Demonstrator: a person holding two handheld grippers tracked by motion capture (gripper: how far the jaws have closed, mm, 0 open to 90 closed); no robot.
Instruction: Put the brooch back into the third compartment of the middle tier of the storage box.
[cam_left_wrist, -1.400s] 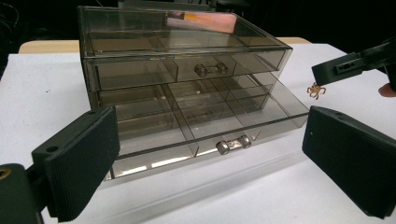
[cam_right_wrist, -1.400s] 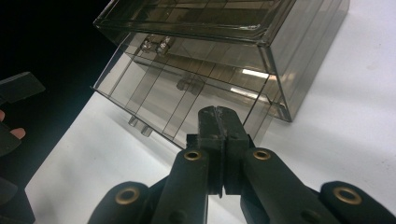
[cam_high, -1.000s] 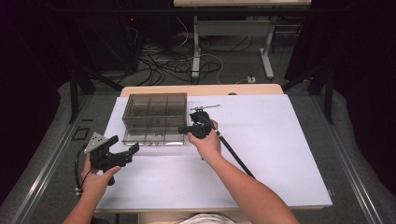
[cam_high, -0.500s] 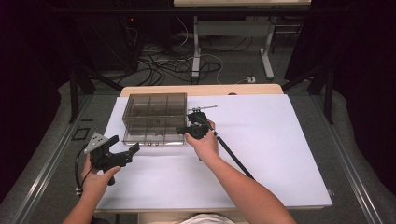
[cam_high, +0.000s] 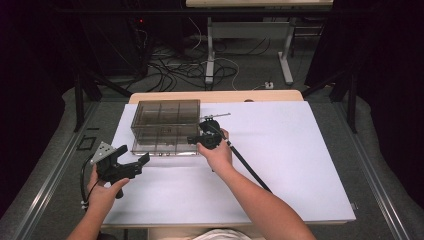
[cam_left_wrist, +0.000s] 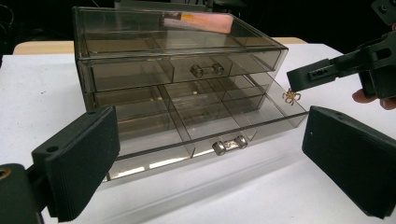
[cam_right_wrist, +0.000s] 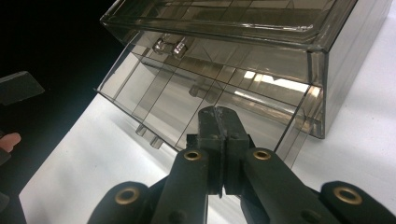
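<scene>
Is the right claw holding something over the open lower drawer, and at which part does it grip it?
Yes: the right claw, shut, pinches a small gold, spider-like trinket by its top, so it dangles over the open lower drawer. The left claw is open, holding nothing.

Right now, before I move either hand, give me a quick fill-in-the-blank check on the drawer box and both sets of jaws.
1. The right gripper holds a small gold ornament over the ____ drawer, which is pulled out.
2. The upper drawer of the smoky clear box is ____.
3. The left gripper has its jaws ____, with nothing between them.
4. The box stands on a ____ tabletop.

Missing words: lower; closed; open; white
</scene>
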